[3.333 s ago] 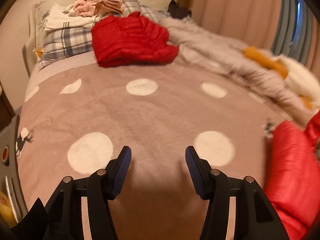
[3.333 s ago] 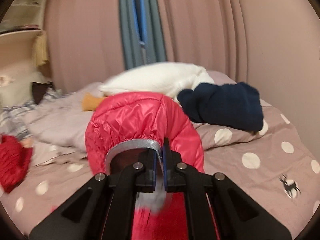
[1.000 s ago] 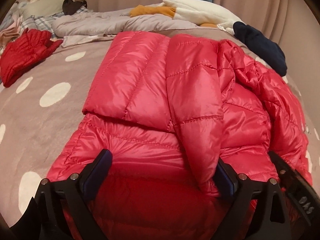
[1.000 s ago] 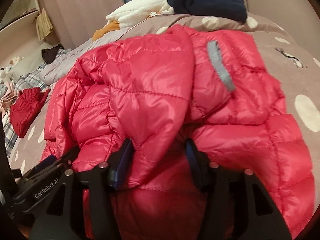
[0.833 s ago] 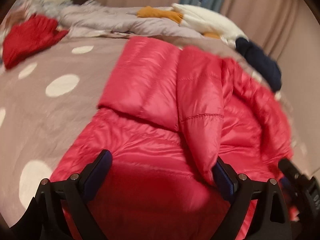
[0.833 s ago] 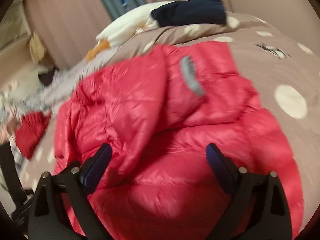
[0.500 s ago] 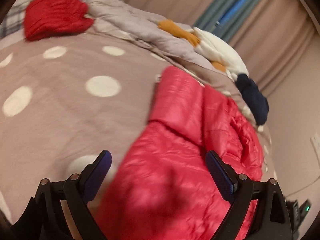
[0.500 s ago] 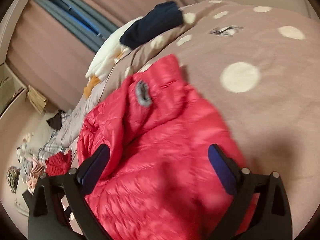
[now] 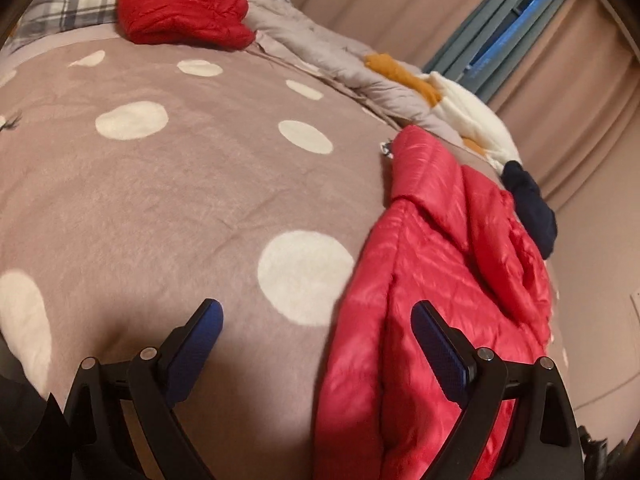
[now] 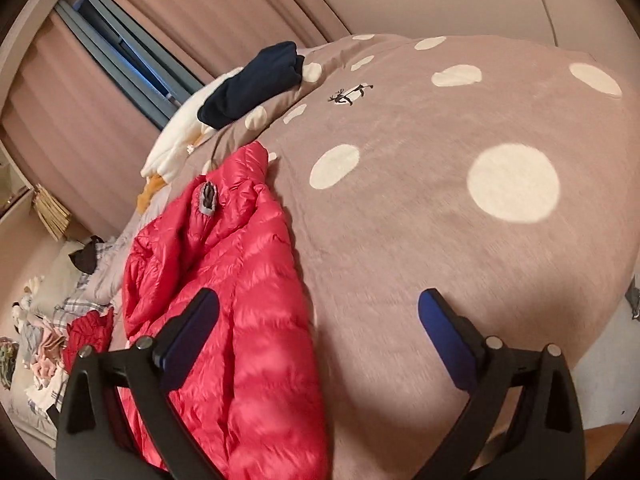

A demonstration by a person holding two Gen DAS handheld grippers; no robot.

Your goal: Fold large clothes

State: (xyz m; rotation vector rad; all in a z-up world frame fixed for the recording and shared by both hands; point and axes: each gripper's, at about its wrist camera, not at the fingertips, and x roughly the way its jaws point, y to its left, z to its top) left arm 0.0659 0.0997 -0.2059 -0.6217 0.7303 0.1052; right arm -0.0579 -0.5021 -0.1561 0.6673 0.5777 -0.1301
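Observation:
A shiny red puffer jacket (image 9: 432,280) lies partly folded on the dotted brown bedspread (image 9: 180,184), its sleeves laid over the body. In the left wrist view it is on the right, and my left gripper (image 9: 316,328) hovers open and empty over its left edge. In the right wrist view the jacket (image 10: 240,280) is on the left, with a grey-lined cuff (image 10: 208,198) showing near its top. My right gripper (image 10: 320,320) is open and empty above the jacket's right edge and the bedspread (image 10: 460,200).
A folded dark red jacket (image 9: 180,8) lies at the far end by plaid pillows (image 9: 64,4). A grey duvet (image 9: 320,56), a white and orange plush (image 9: 460,112) and a navy garment (image 9: 528,208) line the curtain side. A pile of clothes (image 10: 36,356) sits far left.
Both grippers have let go of the jacket, opened wide and drawn apart: the left one swung left, the right one swung right, so the jacket now sits toward the edge of each view.

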